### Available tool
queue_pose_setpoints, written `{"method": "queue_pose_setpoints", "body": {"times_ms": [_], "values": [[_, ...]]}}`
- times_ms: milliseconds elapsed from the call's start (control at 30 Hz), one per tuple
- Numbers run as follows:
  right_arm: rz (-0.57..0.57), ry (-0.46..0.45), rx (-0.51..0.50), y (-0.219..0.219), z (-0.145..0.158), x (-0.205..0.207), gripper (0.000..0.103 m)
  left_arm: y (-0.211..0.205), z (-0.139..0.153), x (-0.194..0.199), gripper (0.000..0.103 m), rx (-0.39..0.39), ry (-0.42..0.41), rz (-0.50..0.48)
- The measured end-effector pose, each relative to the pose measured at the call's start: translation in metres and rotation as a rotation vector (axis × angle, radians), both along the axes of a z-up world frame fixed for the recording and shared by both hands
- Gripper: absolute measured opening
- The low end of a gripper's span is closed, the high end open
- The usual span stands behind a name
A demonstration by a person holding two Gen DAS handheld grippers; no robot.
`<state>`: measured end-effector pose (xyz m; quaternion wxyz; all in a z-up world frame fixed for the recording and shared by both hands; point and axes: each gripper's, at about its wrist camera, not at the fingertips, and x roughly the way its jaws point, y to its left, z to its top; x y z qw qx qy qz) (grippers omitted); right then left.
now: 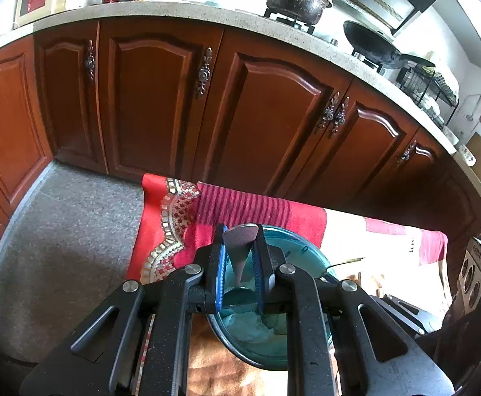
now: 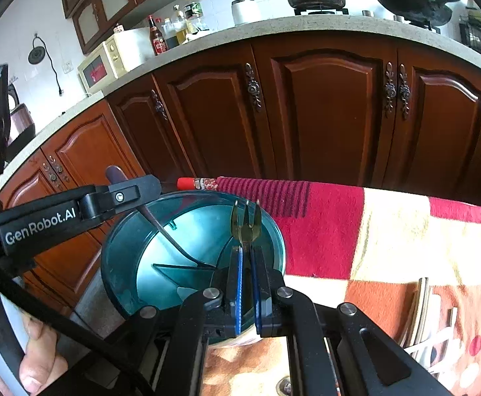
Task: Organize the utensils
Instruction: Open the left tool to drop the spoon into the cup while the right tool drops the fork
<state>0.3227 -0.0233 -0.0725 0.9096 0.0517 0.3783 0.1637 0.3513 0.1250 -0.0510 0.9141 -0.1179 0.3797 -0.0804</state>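
Both clamped: left gripper (image 1: 240, 264) grips spoon (image 1: 240, 241), right gripper (image 2: 247, 277) fork (image 2: 245, 222), above holder (image 2: 121, 247).

A translucent teal plastic divided holder (image 2: 148, 257) is seen on a cloth patterned in red, maroon stripes and cream-and-orange checks (image 2: 332, 231). Blue pads are carried by the black right gripper (image 2: 247, 260), and reddish-brown wooden cabinet doors (image 1: 161, 99) are topped by a speckled grey stone tabletop (image 1: 161, 10).

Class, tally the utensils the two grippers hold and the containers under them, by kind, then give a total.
Spoons: 1, the spoon in the left gripper.
Forks: 1, the fork in the right gripper.
Teal holders: 1, the teal holder.
Total: 3
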Motion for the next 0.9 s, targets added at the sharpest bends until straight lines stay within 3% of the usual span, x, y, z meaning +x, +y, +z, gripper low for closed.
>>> {"method": "queue_pose_setpoints", "body": {"times_ms": [467, 667, 767, 833, 867, 900], "values": [[0.013, 0.004, 0.033, -0.007, 0.001, -0.006, 0.004, -0.003, -0.008, -0.004, 0.013, -0.007, -0.005, -0.017], [0.035, 0.024, 0.105, -0.015, 0.0, -0.003, 0.005, 0.001, -0.007, -0.005, 0.013, -0.023, 0.0, -0.018], [0.049, 0.03, 0.144, -0.021, 0.002, -0.008, 0.018, 0.004, -0.003, -0.012, 0.019, -0.036, 0.007, -0.032], [0.037, 0.018, 0.126, -0.024, 0.011, -0.017, 0.037, 0.004, 0.002, -0.023, 0.034, -0.035, 0.004, -0.032], [0.024, 0.008, 0.11, -0.025, 0.014, -0.021, 0.054, 0.004, 0.006, -0.032, 0.037, -0.035, -0.004, -0.029], [0.007, -0.007, 0.095, -0.027, 0.02, -0.029, 0.059, 0.003, 0.009, -0.039, 0.043, -0.029, -0.012, -0.024]]}}
